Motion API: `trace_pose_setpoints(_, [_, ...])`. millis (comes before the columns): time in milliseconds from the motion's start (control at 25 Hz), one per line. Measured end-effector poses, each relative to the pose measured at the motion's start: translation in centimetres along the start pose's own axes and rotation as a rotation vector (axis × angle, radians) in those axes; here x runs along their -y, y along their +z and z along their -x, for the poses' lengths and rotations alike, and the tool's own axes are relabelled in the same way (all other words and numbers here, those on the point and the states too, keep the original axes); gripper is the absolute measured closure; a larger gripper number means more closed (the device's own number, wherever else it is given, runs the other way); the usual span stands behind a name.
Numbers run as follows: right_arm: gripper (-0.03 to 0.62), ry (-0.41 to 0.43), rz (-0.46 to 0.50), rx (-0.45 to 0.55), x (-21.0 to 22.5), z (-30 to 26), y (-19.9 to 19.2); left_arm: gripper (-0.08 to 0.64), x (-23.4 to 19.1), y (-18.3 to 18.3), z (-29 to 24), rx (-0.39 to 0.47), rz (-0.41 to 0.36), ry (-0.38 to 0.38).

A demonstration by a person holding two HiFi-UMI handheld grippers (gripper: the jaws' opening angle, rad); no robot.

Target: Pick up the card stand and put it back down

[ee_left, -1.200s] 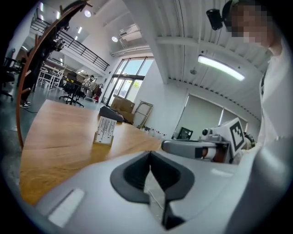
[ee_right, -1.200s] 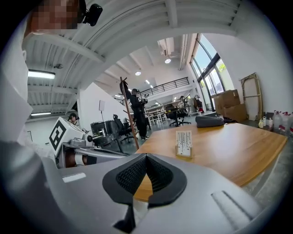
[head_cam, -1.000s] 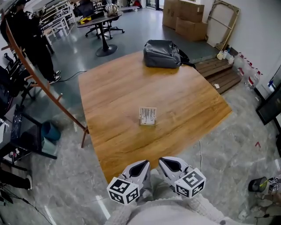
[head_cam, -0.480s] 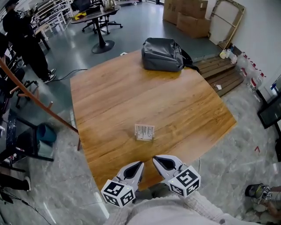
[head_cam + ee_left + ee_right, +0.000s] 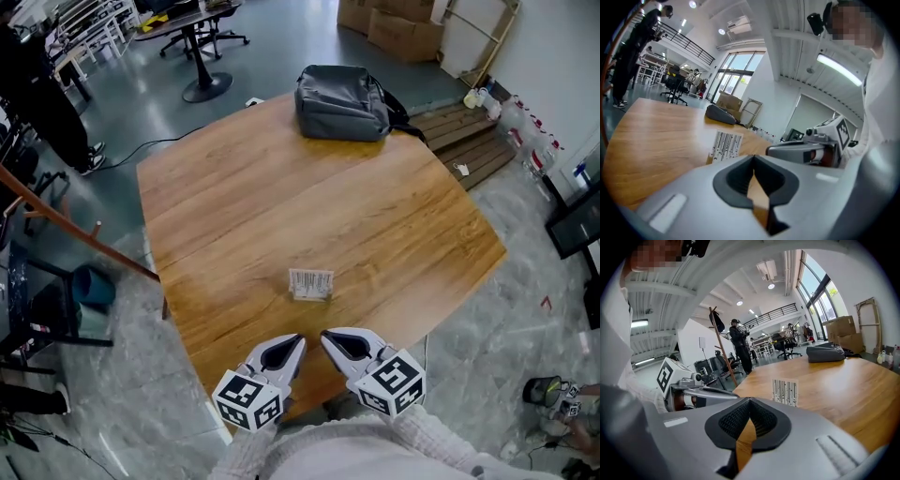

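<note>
A small card stand (image 5: 310, 283) with a barcode-striped card stands upright on the wooden table (image 5: 244, 206), near its front edge. The left gripper view shows the card stand (image 5: 726, 145) just ahead; in the right gripper view the card stand (image 5: 785, 392) is ahead too. My left gripper (image 5: 292, 341) and right gripper (image 5: 327, 337) hover side by side over the table's near edge, a short way in front of the stand. Both are shut with nothing between the jaws.
A grey backpack (image 5: 343, 91) lies at the table's far edge. Cardboard boxes (image 5: 394, 26) and wooden pallets (image 5: 469, 141) are beyond it on the floor. A person in dark clothes (image 5: 37, 94) stands at far left, near a slanted wooden pole (image 5: 75, 244).
Both grippers have come forward over the table's near edge, closer to the card stand. The view has shifted so the table sits lower and nearer.
</note>
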State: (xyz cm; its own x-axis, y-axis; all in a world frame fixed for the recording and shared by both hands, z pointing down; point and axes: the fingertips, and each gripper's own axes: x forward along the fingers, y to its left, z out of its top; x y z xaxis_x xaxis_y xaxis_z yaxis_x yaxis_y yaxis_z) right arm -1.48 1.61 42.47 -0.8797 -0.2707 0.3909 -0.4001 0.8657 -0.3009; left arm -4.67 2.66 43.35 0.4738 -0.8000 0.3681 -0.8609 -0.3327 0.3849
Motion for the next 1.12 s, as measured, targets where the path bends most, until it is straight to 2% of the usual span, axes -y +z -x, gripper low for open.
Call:
trace_pose_setpoints(120, [0.597,-0.016,-0.013,-0.007,0.2,-0.5,-0.3,0.552,-1.1,0.2,-0.1,-0.017,-0.036,-0.020])
trace_pose_setpoints(400, [0.597,-0.051,-0.028,-0.023,1.1,-1.3,-0.7,0.552,-2.6,0.3,-1.3,-0.059,-0.109,-0.126])
trace_pose_setpoints(640, [0.597,-0.065,-0.042,-0.037,1.7,-2.3,-1.0,0.518,-4.6,1.0,-2.8,-0.060,-0.136,-0.151])
trace_pose_setpoints(960, [0.597,-0.079,-0.076,-0.058,2.5,-3.3,-1.8,0.484,-6.4,1.0,-5.0,-0.120,-0.213,-0.236])
trace_pose_setpoints(1120, [0.597,-0.084,-0.096,-0.068,2.7,-3.5,-2.3,0.463,-7.3,1.0,-6.1,-0.144,-0.242,-0.245])
